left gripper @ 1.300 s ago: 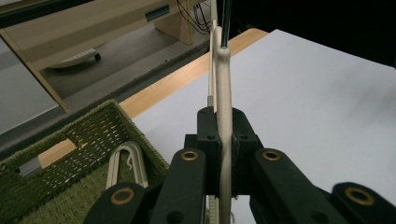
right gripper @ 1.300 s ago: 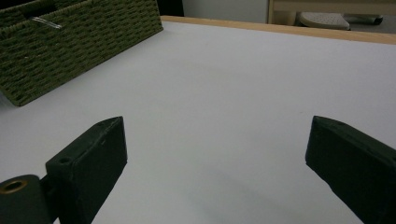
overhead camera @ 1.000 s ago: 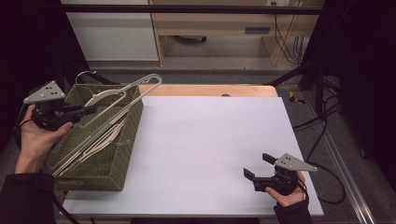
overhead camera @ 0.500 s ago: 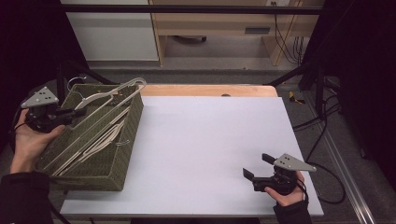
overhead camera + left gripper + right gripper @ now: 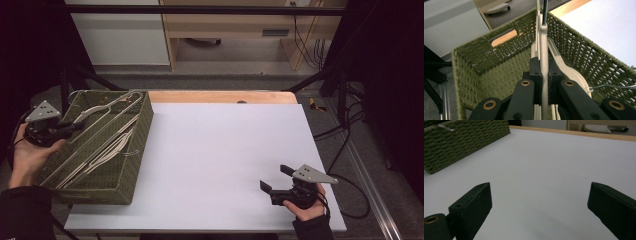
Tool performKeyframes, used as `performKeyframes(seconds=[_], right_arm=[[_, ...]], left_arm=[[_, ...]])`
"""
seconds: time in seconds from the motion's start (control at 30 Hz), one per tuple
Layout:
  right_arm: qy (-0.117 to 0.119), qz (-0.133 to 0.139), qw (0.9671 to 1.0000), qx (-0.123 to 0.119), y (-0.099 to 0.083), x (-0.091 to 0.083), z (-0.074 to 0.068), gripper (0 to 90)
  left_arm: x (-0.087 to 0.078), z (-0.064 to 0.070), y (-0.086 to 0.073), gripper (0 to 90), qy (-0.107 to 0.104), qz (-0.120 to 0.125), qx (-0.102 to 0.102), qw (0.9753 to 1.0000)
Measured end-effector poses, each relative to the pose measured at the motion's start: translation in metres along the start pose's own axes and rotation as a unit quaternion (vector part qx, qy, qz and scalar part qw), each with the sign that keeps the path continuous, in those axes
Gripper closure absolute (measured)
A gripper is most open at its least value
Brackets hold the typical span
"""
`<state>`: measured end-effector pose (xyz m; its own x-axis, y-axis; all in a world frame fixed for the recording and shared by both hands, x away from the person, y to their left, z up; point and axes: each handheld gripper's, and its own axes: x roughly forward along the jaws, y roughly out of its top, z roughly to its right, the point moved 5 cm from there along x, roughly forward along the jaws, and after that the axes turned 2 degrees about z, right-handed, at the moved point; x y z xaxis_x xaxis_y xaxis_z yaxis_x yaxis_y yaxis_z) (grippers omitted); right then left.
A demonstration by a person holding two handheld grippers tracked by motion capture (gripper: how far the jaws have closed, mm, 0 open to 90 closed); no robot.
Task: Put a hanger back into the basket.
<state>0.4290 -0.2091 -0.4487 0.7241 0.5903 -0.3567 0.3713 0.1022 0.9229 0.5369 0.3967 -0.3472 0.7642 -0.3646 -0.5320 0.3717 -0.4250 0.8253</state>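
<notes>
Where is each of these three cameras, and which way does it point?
High view: above the person's side, looking down on the table; both hands show.
Left gripper view: on the left hand-held gripper, looking along jaws shut on a hanger in the basket.
Right gripper view: on the right hand-held gripper, over the table, jaws open.
All three share the basket.

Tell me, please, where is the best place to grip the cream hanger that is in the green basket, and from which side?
Probably on its flat arm, as the left gripper does now: shut on the cream hanger from the open top of the green basket. The arm is thin, so the pads meet its two faces. The woven walls block a side approach.
</notes>
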Motion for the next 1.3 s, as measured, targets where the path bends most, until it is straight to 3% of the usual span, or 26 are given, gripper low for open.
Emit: performKeyframes(seconds=[0.53, 0.6, 0.83, 1.07, 1.3], right_arm=[[-0.001, -0.001, 1.0000, -0.002, 0.000, 0.000, -0.001, 6.2], [-0.001, -0.001, 1.0000, -0.001, -0.001, 0.000, -0.001, 6.2], [-0.001, 0.001, 1.0000, -0.001, 0.000, -0.001, -0.001, 6.2], [0.000, -0.001, 1.0000, -0.004, -0.001, 0.000, -0.001, 6.2], [0.002, -0.004, 0.9999, -0.009, -0.001, 0.000, 0.000, 6.2]], left_arm=[[0.034, 0.027, -0.037, 84.4, -0.012, -0.034, -0.003, 0.9994], [0.035, 0.030, -0.039, 83.3, -0.016, -0.035, -0.014, 0.9992], [0.043, 0.042, -0.050, 76.3, -0.043, -0.061, -0.041, 0.9964], [0.050, 0.053, -0.056, 72.3, -0.065, -0.093, -0.034, 0.9929], [0.049, 0.052, -0.057, 67.1, -0.060, -0.096, -0.038, 0.9928]])
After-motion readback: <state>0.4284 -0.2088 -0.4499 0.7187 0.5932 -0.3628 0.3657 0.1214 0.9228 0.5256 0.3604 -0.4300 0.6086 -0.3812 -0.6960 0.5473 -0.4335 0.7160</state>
